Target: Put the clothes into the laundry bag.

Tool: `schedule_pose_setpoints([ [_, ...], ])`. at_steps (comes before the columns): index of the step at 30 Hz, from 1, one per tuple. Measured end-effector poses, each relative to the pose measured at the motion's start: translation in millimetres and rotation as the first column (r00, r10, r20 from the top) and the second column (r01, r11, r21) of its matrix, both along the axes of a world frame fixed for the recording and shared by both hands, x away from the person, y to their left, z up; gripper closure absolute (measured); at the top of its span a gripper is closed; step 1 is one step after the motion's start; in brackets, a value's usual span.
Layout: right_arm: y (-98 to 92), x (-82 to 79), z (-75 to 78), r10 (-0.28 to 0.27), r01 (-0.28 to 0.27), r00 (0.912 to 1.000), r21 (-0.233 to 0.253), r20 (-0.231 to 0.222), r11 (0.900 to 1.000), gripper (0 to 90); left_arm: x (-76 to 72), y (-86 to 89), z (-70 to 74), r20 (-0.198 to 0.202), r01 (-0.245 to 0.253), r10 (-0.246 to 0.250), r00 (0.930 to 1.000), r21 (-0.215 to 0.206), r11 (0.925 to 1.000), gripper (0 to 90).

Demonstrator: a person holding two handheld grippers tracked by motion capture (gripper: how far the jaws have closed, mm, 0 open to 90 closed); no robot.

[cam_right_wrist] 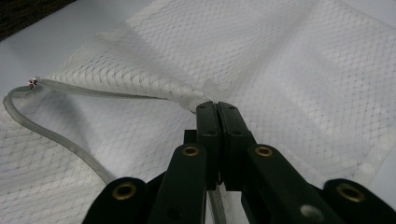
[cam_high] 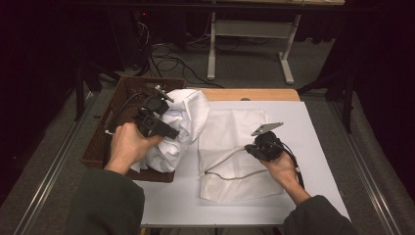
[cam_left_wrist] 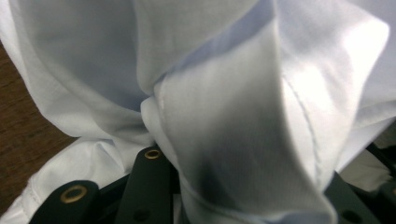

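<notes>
Centre frame, the right gripper (cam_high: 253, 148) pinches the mesh bag (cam_high: 235, 147) (zipper edge); at left, the left gripper (cam_high: 169, 131) clamps a white garment (cam_high: 183, 117).

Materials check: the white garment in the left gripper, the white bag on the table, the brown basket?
White garment: smooth matte woven cloth, probably cotton; stitched seams, soft folds. White mesh bag: open netting, likely synthetic, with a grey zip edge. Brown basket: looks like woven wicker or moulded plastic, unclear.
</notes>
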State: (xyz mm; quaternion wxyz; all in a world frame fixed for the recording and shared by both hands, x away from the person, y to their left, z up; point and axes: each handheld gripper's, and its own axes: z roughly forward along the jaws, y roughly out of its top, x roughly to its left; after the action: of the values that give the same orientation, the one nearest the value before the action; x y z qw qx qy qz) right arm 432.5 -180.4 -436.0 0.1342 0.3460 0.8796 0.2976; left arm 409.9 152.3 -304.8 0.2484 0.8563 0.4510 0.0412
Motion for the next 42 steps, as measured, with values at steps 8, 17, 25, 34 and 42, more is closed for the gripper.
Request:
schedule_pose_setpoints([
  [8,0.7,-0.5,3.6,-0.01,0.01,0.9999,-0.006,0.009,1.0,89.5,-11.5,-46.6,-9.2,-0.026,0.127,-0.126,0.9917,0.011,0.9919,64.7],
  [17,-4.4,7.4,-0.5,-0.042,0.042,0.9991,0.001,-0.003,0.999,89.6,-17.6,-91.4,-29.4,-0.056,0.228,-0.228,0.972,-0.019,0.9735,64.6],
  [25,-10.6,8.8,-0.3,-0.055,0.055,0.9985,0.014,-0.007,0.998,89.7,-23.4,-115.6,-57.5,-0.105,0.27,-0.272,0.9567,-0.025,0.9624,64.6],
  [34,-11.6,10.6,-1.0,-0.062,0.062,0.9981,0.015,-0.006,0.998,89.7,-35.5,-125.8,-77.9,-0.123,0.295,-0.296,0.9473,-0.029,0.9552,64.5],
  [42,-16.8,12.4,-0.2,-0.076,0.076,0.9971,0.027,-0.009,0.997,89.8,-35.3,-140.9,-108.0,-0.178,0.314,-0.315,0.9322,-0.034,0.9487,64.5],
])
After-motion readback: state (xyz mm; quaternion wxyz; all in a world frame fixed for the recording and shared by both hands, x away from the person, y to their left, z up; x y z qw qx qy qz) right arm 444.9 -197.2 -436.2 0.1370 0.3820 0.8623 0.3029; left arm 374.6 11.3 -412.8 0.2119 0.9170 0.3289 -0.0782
